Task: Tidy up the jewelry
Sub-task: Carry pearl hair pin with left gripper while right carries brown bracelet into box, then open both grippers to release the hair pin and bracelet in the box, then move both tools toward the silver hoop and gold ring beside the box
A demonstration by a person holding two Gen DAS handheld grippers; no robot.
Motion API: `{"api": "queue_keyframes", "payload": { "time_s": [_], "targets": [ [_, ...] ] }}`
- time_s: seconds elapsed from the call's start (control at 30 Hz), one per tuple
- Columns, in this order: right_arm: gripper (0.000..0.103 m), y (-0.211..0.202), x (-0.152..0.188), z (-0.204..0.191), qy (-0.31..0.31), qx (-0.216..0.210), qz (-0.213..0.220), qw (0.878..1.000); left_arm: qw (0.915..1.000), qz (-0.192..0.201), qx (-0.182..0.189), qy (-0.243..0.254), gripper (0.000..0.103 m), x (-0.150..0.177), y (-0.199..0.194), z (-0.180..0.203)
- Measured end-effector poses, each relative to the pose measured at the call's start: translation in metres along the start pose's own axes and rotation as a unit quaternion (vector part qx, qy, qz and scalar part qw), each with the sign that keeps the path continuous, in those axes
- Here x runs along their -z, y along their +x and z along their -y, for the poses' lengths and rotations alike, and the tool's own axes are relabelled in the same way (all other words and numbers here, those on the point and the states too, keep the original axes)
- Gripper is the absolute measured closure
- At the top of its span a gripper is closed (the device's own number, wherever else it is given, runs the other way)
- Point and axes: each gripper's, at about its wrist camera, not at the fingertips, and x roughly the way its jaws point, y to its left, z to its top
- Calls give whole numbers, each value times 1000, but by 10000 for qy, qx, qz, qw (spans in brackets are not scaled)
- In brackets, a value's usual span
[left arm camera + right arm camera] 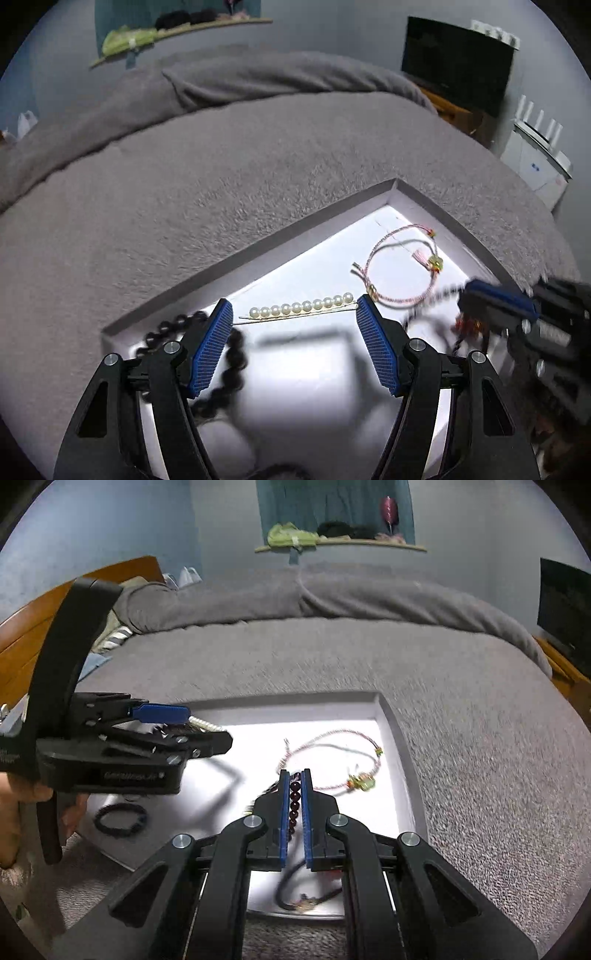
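Jaws of the left gripper stand wide apart with nothing between them, hanging above a shallow white tray that lies on a grey bed.

Farthest left in the tray, by the left blue pad, lies a black bead bracelet, partly hidden behind the finger. Just ahead of the open jaws lies a pearl hairpin. Its long axis runs across the gap from one pad to the other, so as it lies the pads would meet its ends, not its sides. Farther right, toward the tray's far corner, a pink cord bracelet with a small gold charm lies in a loose loop.

At the right, the right gripper has its jaws clamped on a string of dark red beads, which runs lengthwise between the pads and trails down below them over the tray.

Judging by position, the left gripper is nearer the hairpin and the black bracelet; the right one, already loaded, hangs nearer the cord bracelet. A hand holds the left gripper's handle.
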Motion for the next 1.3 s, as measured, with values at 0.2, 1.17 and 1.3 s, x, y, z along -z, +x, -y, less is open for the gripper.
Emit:
{"api": "queue_keyframes", "payload": {
  "time_s": [0.2, 1.17, 1.3],
  "targets": [
    [97, 12, 6, 8, 123, 25, -282, 9995, 9985, -334, 183, -397, 33, -10, 22, 0],
    [36, -21, 14, 0, 37, 195, 49, 9998, 9922, 707, -442, -929, 21, 58, -89, 1],
    [13, -35, 22, -1, 21, 297, 158, 9994, 9876, 977, -904, -837, 12, 76, -114, 8]
  ]
}}
